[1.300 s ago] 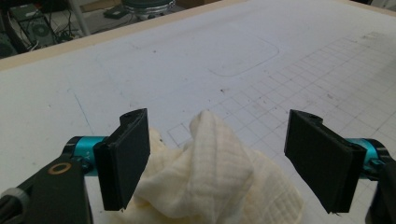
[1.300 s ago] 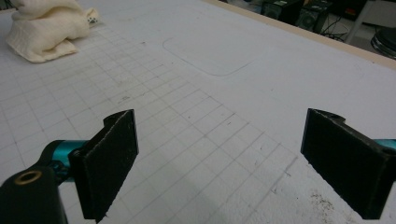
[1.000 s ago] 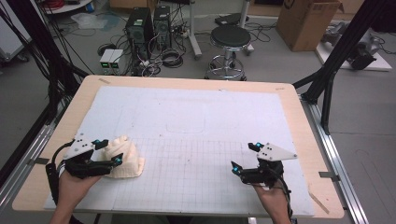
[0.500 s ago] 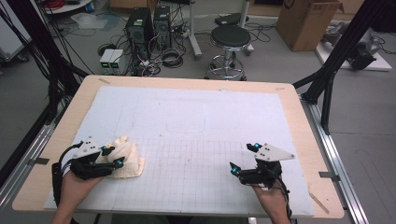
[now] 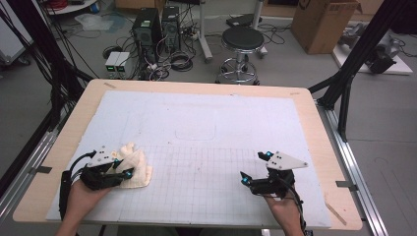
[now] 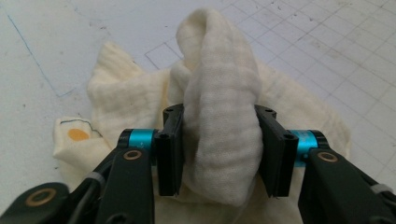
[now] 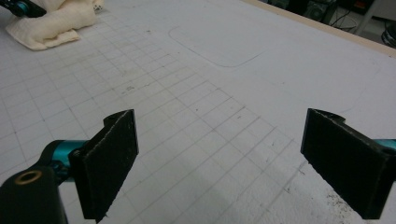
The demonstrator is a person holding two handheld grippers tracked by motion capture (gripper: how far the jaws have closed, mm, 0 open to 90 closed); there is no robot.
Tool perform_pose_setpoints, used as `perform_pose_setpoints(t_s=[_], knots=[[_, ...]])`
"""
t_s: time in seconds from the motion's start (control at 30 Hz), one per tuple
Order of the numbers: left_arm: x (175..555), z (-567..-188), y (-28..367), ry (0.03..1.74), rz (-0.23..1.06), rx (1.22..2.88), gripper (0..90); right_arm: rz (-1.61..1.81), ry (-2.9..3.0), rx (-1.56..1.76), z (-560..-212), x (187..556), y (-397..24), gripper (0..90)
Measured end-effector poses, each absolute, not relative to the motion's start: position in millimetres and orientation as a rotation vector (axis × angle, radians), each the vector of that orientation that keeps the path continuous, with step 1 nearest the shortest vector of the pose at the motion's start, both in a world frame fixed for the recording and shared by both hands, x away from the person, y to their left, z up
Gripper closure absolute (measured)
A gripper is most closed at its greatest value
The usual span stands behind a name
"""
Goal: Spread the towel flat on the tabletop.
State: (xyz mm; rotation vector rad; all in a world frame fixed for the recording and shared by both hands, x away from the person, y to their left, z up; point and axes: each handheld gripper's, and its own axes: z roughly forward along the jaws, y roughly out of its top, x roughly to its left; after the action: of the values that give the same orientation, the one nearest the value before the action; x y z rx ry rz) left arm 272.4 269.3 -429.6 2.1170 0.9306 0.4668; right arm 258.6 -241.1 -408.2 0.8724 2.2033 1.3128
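Right, your left gripper [image 6: 218, 149] has its jaws pinched on a raised fold of the cream cloth [image 5: 134, 164], which sits crumpled at the near-left of the worktop [image 5: 206, 88] — they've just been closing, and the fold now bulges between the pads. Risk: you've only got that one thick ridge, so lifting could drag the whole bundle along or let the fold slip out if the pinch is shallow; the loose edges under the jaws could also snag. Your right gripper [image 7: 233, 163] stands wide open over the bare grid mat [image 7: 196, 107], well apart from the cloth. Versus a second ago — left jaws stood wide around the cloth, cloth sat a touch flatter; right side unchanged.
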Motion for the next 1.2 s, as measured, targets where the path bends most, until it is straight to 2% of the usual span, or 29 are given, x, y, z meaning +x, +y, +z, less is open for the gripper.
perform_pose_setpoints(t_s=[0.47,1.2], knots=[[273,-430,270,0.934,0.469,2.115,70.9,1.295,2.228,0.881,-411,260,-238,10.6],[265,-414,274,0.909,0.502,2.023,72.9,1.282,2.227,0.885,-412,262,-240,10.5]])
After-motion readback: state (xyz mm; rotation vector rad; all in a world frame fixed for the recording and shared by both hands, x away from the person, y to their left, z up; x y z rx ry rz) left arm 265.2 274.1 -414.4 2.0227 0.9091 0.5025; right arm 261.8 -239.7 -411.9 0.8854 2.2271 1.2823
